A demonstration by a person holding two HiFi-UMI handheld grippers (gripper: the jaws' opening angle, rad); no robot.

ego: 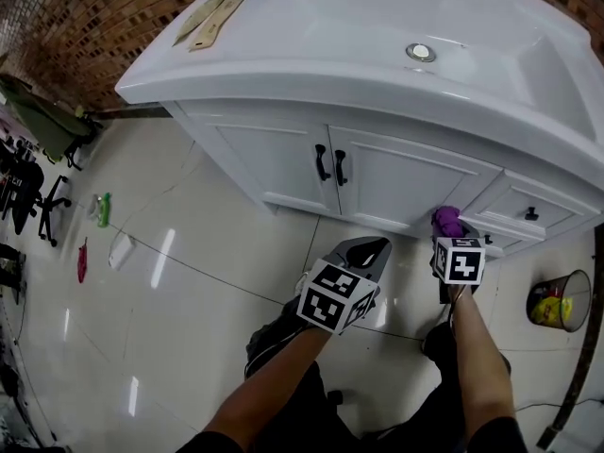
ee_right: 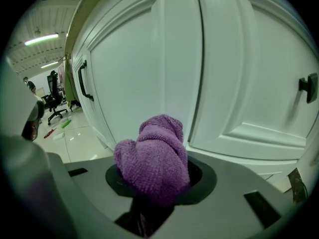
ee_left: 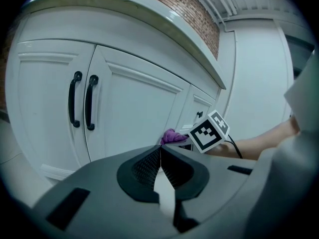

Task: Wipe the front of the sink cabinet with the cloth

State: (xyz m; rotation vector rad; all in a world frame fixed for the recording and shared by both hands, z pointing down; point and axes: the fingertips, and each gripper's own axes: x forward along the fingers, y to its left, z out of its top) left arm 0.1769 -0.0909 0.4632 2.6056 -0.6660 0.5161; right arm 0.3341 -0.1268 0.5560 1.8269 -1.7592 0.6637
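Note:
The white sink cabinet (ego: 396,182) has two doors with black handles (ego: 330,164) and drawers at the right. My right gripper (ee_right: 154,171) is shut on a bunched purple cloth (ee_right: 155,161), which is held up against the cabinet front beside the right door's edge; the cloth (ego: 446,221) shows at the cabinet's lower right in the head view. My left gripper (ee_left: 160,153) is shut with nothing in it, held back from the doors (ee_left: 124,113); from it I see the cloth (ee_left: 172,136) and the right gripper's marker cube (ee_left: 209,131).
A white basin top (ego: 377,55) overhangs the cabinet. A wire bin (ego: 559,302) with yellow contents stands at the right. Bottles and a red item (ego: 94,225) lie on the glossy tiled floor at left, near office chairs (ego: 24,192). A brick wall is behind.

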